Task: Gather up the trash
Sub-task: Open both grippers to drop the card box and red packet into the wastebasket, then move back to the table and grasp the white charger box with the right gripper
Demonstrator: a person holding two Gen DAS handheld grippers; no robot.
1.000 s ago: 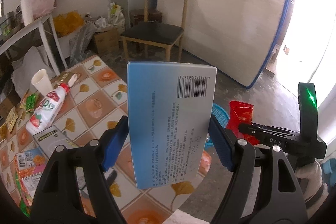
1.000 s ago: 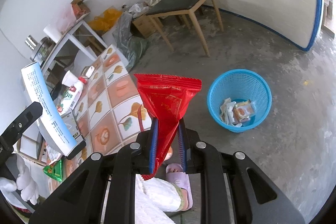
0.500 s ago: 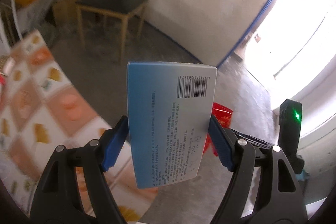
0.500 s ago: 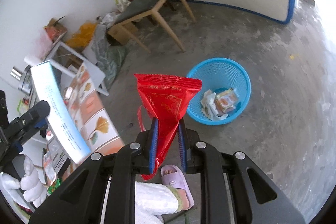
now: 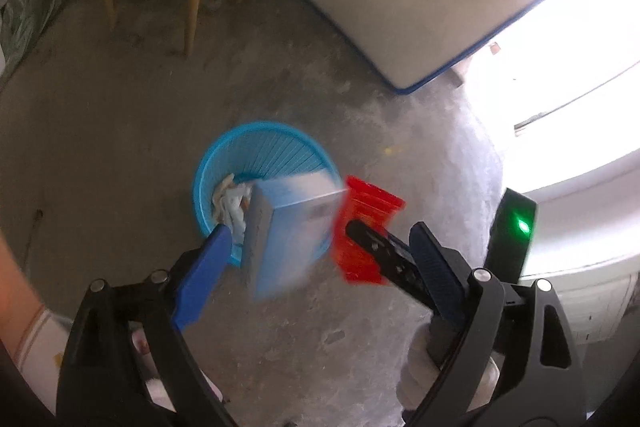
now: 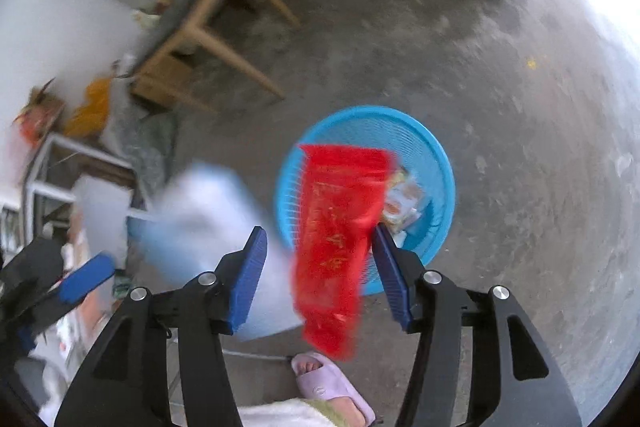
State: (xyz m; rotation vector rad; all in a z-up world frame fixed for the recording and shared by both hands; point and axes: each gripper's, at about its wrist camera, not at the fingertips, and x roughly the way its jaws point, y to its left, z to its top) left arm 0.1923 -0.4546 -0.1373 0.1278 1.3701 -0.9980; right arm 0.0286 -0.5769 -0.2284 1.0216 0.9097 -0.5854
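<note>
Both claws' jaws just opened, blue box (image 5: 288,227) loose between left claw (image 5: 320,259), red packet (image 6: 340,227) slipping from right claw (image 6: 318,267), basket (image 6: 436,163) now directly ahead.

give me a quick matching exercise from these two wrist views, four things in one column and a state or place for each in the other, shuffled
Things:
1. blue carton
2. red snack wrapper
3. blue wastebasket
4. purple slipper

States or places:
A. on the concrete floor, wrappers already inside
B. blurred, loose between the left gripper's open jaws
C. on a foot at the bottom edge of the right wrist view
D. loose between the right gripper's jaws, which have just been opening

Pairs: 1-B, 2-D, 3-A, 4-C
</note>
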